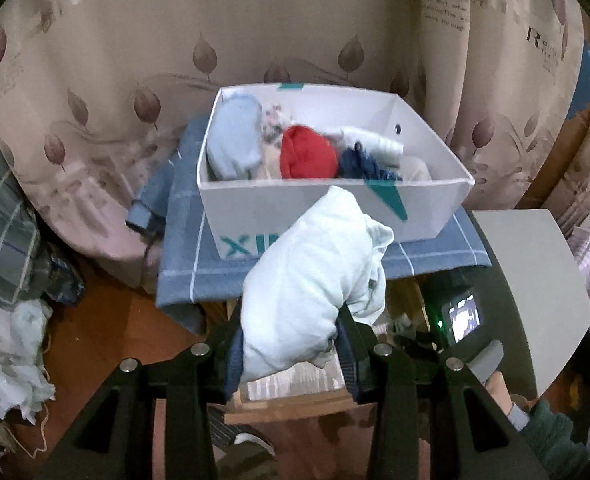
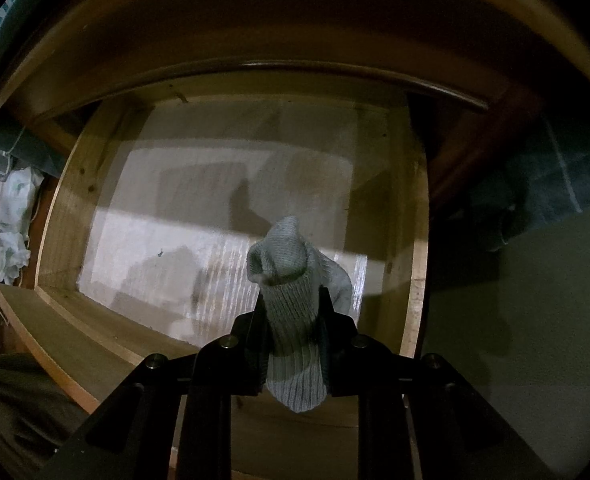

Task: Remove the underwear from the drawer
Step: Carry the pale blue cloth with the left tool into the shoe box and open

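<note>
The pale bundle (image 1: 315, 280) hides part of the white box's (image 1: 255, 216) teal lettering — the bundle's garment type is unclear.

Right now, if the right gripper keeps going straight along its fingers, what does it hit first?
Probably the bare drawer floor. The right gripper, shut on a grey ribbed sock, points down into the open wooden drawer, with nothing visible between them; depth is uncertain.

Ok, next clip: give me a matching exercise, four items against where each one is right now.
Items:
1. pale bundle
2. grey ribbed sock
3. red garment
4. white box

Places:
A. on the blue checked cloth
B. lying in the box
C. between the left gripper fingers
D. between the right gripper fingers, above the wooden drawer

Pairs: 1-C, 2-D, 3-B, 4-A
</note>
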A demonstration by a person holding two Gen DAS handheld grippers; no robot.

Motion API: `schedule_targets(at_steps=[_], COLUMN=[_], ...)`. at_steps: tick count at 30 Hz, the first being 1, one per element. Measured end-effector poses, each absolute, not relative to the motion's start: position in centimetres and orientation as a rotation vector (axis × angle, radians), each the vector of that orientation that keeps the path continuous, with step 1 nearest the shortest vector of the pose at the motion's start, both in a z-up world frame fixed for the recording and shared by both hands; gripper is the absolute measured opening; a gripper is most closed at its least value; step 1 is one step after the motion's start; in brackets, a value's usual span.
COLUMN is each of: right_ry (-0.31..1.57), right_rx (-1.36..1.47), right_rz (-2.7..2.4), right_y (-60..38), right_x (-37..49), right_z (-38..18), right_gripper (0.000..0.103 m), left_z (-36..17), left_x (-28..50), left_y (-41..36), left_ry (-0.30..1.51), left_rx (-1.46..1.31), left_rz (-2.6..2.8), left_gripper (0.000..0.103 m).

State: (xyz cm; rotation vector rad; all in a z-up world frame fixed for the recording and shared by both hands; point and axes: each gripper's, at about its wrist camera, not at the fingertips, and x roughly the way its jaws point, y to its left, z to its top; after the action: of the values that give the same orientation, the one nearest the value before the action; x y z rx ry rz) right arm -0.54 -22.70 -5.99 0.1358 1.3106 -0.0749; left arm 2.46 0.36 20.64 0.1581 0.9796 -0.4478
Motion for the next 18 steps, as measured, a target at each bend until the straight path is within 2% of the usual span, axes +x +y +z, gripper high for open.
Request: schedule_targets(at_steps=[12, 18], right_ry=[1.311, 1.314], right_rx=[0.14, 0.137], right_rz=[-0.07, -0.065], right_y=[-22.5, -22.3], right_x=[-0.6, -0.5], right_z=[-6.0, -5.9], right_gripper=[0.019, 0.019], left_z=[27.5, 28.0], left_x=[7.3, 11.4], left_y=[-3.1, -5.3], left_ry=[0.835, 0.824], left_rx=[0.158, 0.177], left_rz=[-0.417, -0.367], left_gripper=[0.04, 0.04])
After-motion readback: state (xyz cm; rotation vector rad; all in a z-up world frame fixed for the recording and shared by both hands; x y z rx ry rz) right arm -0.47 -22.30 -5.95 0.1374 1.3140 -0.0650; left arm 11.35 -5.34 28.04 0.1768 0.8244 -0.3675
